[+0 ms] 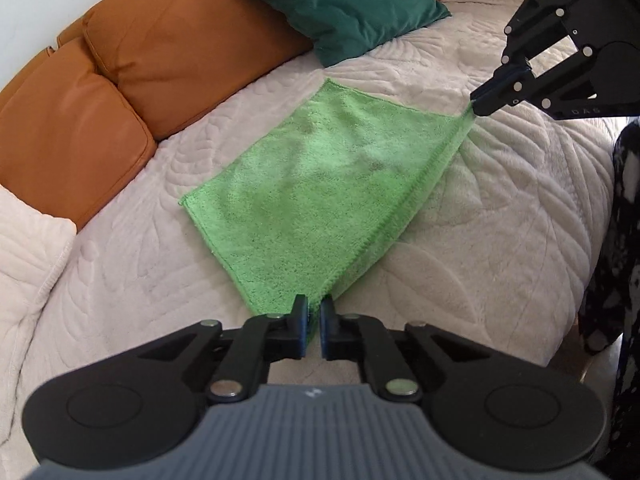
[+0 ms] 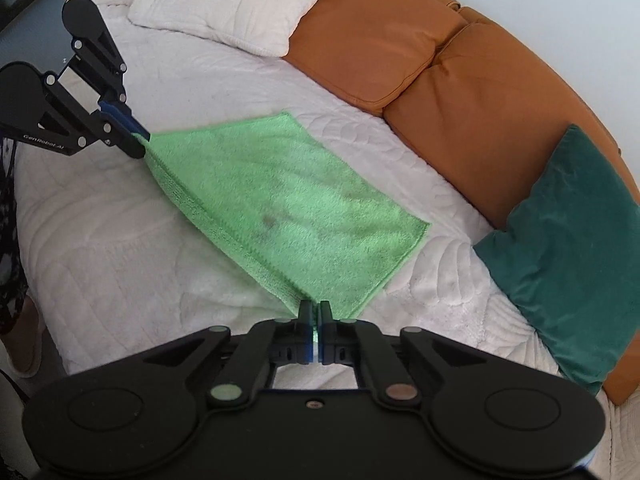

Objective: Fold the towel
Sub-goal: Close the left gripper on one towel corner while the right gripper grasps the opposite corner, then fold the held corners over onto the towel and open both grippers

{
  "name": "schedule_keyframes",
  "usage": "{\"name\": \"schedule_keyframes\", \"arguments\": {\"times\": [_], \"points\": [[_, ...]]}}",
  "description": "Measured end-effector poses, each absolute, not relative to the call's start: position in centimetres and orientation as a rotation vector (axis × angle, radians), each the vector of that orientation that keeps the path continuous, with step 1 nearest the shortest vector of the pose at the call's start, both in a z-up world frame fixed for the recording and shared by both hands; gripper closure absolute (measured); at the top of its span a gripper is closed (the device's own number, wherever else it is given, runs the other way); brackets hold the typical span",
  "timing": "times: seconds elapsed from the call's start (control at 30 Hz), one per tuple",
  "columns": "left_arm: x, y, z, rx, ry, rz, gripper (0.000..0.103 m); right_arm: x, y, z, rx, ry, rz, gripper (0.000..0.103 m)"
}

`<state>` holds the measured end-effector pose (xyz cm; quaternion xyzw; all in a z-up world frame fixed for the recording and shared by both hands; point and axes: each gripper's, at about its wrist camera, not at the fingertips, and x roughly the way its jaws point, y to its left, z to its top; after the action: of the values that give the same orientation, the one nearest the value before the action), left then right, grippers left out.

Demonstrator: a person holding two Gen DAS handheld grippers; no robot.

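A green towel (image 1: pixel 320 184) lies on the white quilted sofa seat, folded over so two layers show along its near edge. My left gripper (image 1: pixel 314 308) is shut on one near corner of the towel. My right gripper (image 1: pixel 478 106) is shut on the other near corner, pulling that edge taut and slightly lifted. In the right wrist view the towel (image 2: pixel 288 208) stretches from my right gripper (image 2: pixel 315 312) to my left gripper (image 2: pixel 140 144). The far edge rests flat on the seat.
Orange back cushions (image 1: pixel 140 60) line the far side of the seat. A dark green pillow (image 1: pixel 340 0) lies at one end and a white pillow (image 2: pixel 228 4) at the other. The white quilt (image 1: pixel 500 220) covers the seat. A person's patterned clothing (image 1: pixel 624 240) is at the edge.
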<state>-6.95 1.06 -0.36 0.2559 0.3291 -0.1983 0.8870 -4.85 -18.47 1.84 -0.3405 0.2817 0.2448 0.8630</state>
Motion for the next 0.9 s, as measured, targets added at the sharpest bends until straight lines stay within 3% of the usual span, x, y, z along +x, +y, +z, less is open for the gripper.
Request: {"name": "schedule_keyframes", "arguments": {"times": [0.33, 0.53, 0.9], "points": [[1.2, 1.3, 2.2, 0.498, 0.649, -0.278, 0.096, 3.4, -17.0, 2.9, -0.72, 0.576, 0.43, 0.102], [6.9, 2.7, 0.9, 0.298, 0.673, -0.173, 0.096, 8.3, -17.1, 1.4, -0.627, 0.595, 0.399, 0.102], [10.6, 3.3, -0.5, 0.243, 0.692, -0.147, 0.095, 12.4, -17.3, -0.6, -0.532, 0.605, 0.371, 0.102]]}}
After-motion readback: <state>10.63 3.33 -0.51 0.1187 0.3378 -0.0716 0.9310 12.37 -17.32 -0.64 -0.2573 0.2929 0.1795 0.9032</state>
